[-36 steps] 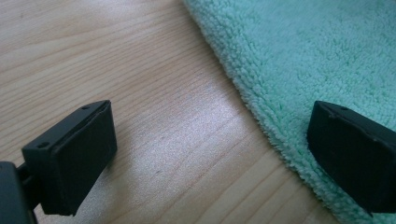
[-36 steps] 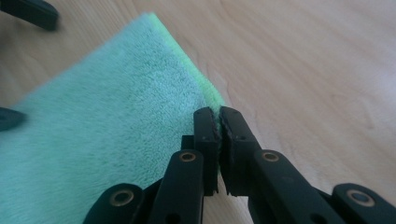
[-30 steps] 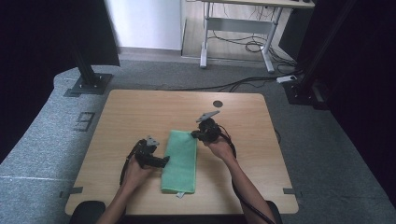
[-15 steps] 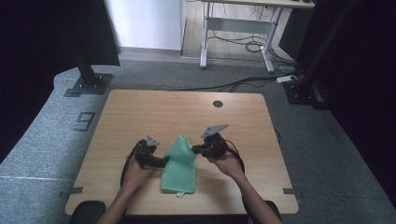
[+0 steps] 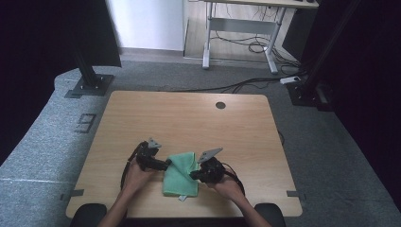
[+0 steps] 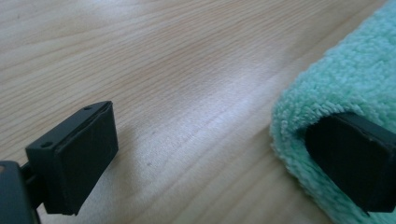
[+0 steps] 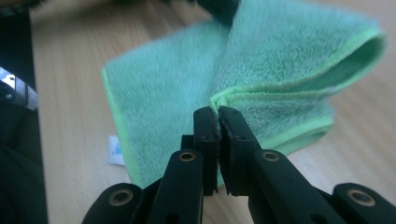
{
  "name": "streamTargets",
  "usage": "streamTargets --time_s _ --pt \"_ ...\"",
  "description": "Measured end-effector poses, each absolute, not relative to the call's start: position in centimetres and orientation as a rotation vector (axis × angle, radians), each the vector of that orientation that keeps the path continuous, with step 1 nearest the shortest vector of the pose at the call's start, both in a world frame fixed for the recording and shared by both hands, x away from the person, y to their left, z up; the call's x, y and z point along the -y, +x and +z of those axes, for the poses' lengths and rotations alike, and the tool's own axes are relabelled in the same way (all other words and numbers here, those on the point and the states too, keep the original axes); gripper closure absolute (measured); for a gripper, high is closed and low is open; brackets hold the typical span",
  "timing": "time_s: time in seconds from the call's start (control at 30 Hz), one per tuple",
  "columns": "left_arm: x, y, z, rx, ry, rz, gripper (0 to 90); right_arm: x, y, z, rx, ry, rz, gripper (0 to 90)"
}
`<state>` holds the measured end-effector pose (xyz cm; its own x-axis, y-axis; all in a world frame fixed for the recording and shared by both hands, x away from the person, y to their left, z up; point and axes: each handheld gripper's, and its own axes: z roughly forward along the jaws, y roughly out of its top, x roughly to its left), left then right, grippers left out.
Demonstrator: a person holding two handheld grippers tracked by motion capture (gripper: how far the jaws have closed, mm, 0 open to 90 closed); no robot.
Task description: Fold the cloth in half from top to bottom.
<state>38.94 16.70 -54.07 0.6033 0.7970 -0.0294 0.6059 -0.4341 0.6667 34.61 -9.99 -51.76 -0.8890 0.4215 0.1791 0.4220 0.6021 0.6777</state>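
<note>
Green towel [image 5: 179, 176] lies on the near-middle of the wooden table [image 5: 189, 118], partly folded over, white tag at its near edge; I see my right gripper [image 7: 218, 114] with jaws pinched tight on a folded hem, lifting it; my left gripper [image 5: 166, 164] stands with jaws wide, one pad [image 6: 355, 158] pressed against the towel's edge, the other over bare wood.

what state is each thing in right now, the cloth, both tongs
green fluffy microfibre cloth: partly folded, far corner lifted and drawn toward the person, the rest flat on the light wooden table
left tongs: open, one jaw tucked under the cloth's edge
right tongs: shut on the cloth's hemmed corner
</note>
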Motion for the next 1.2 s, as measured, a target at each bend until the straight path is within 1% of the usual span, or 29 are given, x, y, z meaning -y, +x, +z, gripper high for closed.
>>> streamTargets --time_s 0.13,0.27,0.4,0.77,1.03,1.2 --pt "-16.9 38.0 -53.1 -1.090 2.176 0.372 3.0 10.1 34.7 -52.7 2.795 -0.765 -1.185 85.2" --pt "-17.0 37.9 -53.7 -1.105 2.222 0.393 3.4 10.3 35.3 -53.0 2.829 -0.784 -1.184 85.4" --pt "-17.0 38.5 -54.5 -1.138 2.216 0.384 2.3 10.5 36.2 -53.3 2.807 -0.821 -1.201 85.6" --pt "-16.8 40.3 -54.8 -1.192 2.154 0.436 1.7 10.5 39.1 -53.0 2.877 -0.906 -1.182 85.7" --pt "-16.7 40.1 -54.9 -1.213 2.140 0.449 2.0 10.7 37.2 -50.6 2.908 -0.836 -1.239 84.9" --pt "-16.7 40.0 -54.9 -1.217 2.137 0.454 2.1 10.9 35.7 -49.9 2.917 -0.791 -1.245 84.9"
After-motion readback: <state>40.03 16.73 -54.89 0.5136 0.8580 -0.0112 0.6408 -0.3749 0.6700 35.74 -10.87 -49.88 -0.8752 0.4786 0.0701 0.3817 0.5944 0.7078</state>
